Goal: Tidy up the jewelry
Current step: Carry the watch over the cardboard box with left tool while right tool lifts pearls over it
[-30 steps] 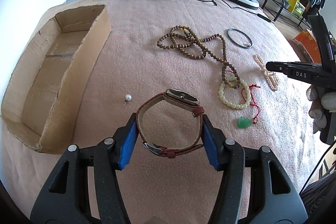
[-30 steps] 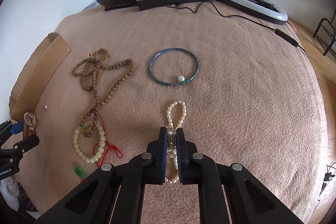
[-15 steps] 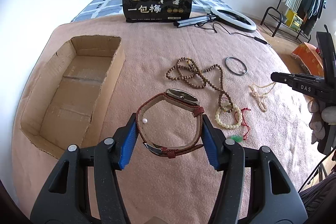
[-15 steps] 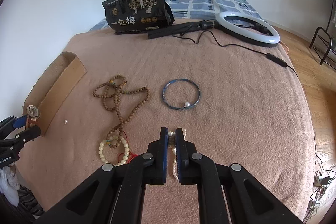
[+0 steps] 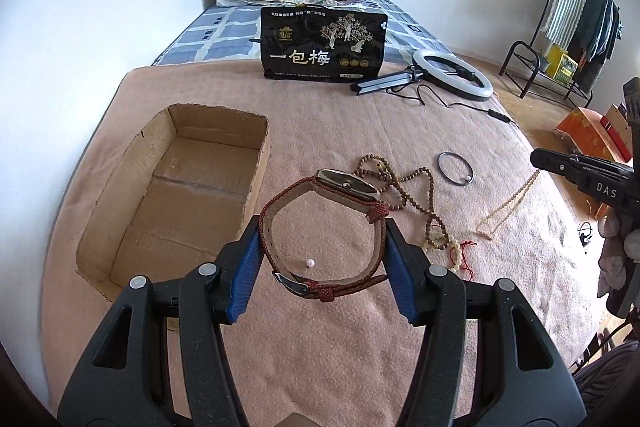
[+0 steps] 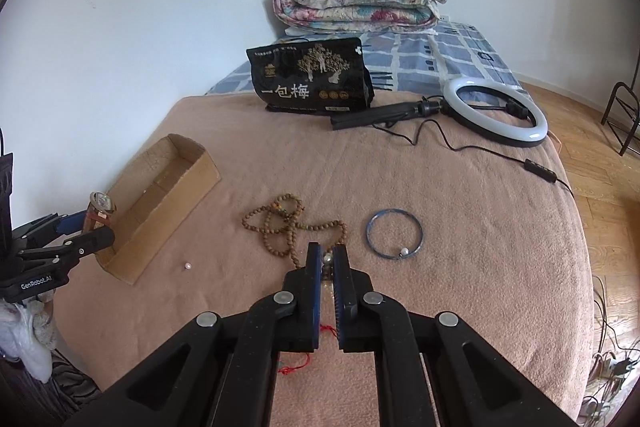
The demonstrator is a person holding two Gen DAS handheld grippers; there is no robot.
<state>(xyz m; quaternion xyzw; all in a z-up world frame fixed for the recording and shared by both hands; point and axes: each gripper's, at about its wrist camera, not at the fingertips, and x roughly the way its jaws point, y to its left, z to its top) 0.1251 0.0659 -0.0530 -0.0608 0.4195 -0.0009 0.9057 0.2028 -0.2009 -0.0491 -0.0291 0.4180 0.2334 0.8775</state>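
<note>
The open brown cardboard box (image 5: 176, 195) is sitting empty at about ten o'clock in the left wrist view, so by the look of things nothing has been sorted into it yet. Two pieces are lifted clear of the pink blanket (image 5: 360, 367). The left gripper (image 5: 322, 251) is clamping a watch with a woven reddish-brown strap and a rectangular metal case (image 5: 344, 187), its blue pads pressing the strap loop from both sides. The right gripper (image 6: 328, 259) is pinched almost fully together on a strand of small cream pearls (image 5: 506, 207), which is dangling from its tip at three o'clock in the left wrist view.

Pieces left on the blanket:
- a long string of brown wooden beads (image 6: 292, 227), lying just beyond the right gripper at twelve o'clock
- a thin blue bangle with one white pearl (image 6: 394, 233), at one o'clock from that gripper
- a single loose white pearl (image 6: 187, 266), near the box's near corner at nine o'clock
- a bracelet of pale cream beads with red cord (image 5: 448, 247), at three o'clock from the watch

Judging by this, the task is at an early stage: two carries are under way and at least four items are waiting.

Readable writing: the black snack bag (image 6: 312, 79) at the far edge of the blanket is showing large white characters "一包梅"; its small print is too fine to read. The left gripper's body is reading "GenRobot.AI" in the right wrist view, and the right gripper is showing "DAS" in the left wrist view.
</note>
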